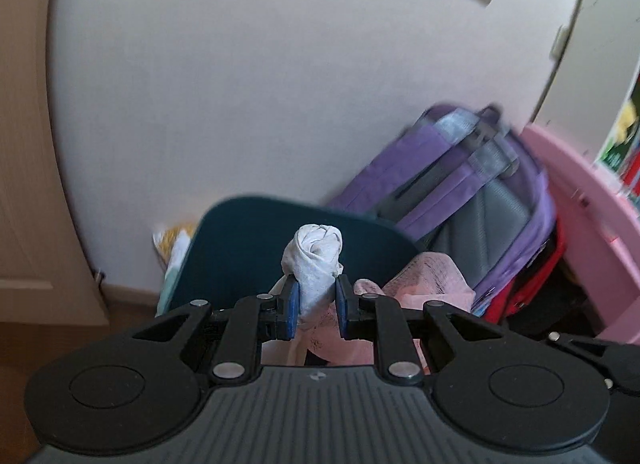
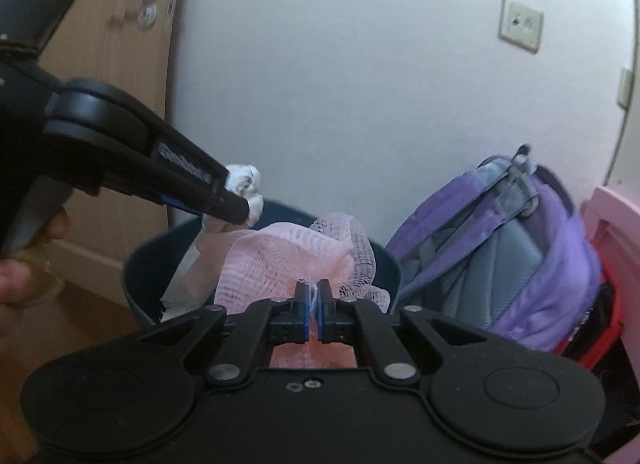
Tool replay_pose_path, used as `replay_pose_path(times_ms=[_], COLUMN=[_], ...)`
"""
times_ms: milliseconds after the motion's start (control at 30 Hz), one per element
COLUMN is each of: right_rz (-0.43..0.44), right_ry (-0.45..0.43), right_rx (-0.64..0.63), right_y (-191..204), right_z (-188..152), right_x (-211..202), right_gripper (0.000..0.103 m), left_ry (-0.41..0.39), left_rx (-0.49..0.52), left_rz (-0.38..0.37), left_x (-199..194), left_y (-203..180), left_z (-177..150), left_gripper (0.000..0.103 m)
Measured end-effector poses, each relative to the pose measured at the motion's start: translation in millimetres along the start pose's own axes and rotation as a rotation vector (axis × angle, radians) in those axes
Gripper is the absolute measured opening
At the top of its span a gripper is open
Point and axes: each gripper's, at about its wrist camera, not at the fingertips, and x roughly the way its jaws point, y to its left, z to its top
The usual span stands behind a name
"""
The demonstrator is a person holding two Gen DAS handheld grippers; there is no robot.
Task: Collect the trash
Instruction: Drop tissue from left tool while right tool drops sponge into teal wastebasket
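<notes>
My left gripper point(image 1: 316, 296) is shut on a rolled white cloth wad point(image 1: 316, 260), which sticks up from between the blue pads. It hangs in front of a dark teal bin point(image 1: 240, 240) that stands by the wall. In the right wrist view the left gripper point(image 2: 240, 206) reaches in from the left with the white wad point(image 2: 246, 184) above the bin's rim point(image 2: 136, 264). My right gripper point(image 2: 314, 300) is shut on a pink mesh net point(image 2: 280, 256), which bunches up over the bin's mouth. The pink net point(image 1: 424, 280) shows beside the left fingers too.
A purple and grey backpack point(image 2: 520, 256) leans on the white wall right of the bin, with a red bag point(image 1: 532, 284) under it. A pink piece of furniture point(image 1: 584, 224) is at far right. A wooden door point(image 2: 132, 64) stands left. Yellow-white packaging point(image 1: 172, 244) lies behind the bin.
</notes>
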Motion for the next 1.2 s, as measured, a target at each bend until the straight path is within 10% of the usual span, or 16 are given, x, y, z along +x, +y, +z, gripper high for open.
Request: replay_pose_path(times_ms=[467,767,1200], right_rz=[0.083,0.078,0.06], right_ry=[0.145,0.139,0.084], right_rx=[-0.072,-0.066,-0.029], right_y=[19.4,8.4,9.3], right_z=[-12.0,-13.2,-10.0], right_x=[48.5,37.4,-26.1], right_gripper=[0.018,0.045,0.062], left_ry=[0.149,0.105,0.055], left_rx=[0.066,0.089,0.127], left_rz=[0.099,0.099,0.108], left_x=[49.9,32.9,-39.7], left_y=[7.0,-1.5,-6.5], left_z=[-29.1,-31.4,-46.5], left_gripper=[0.02,0.07,0.071])
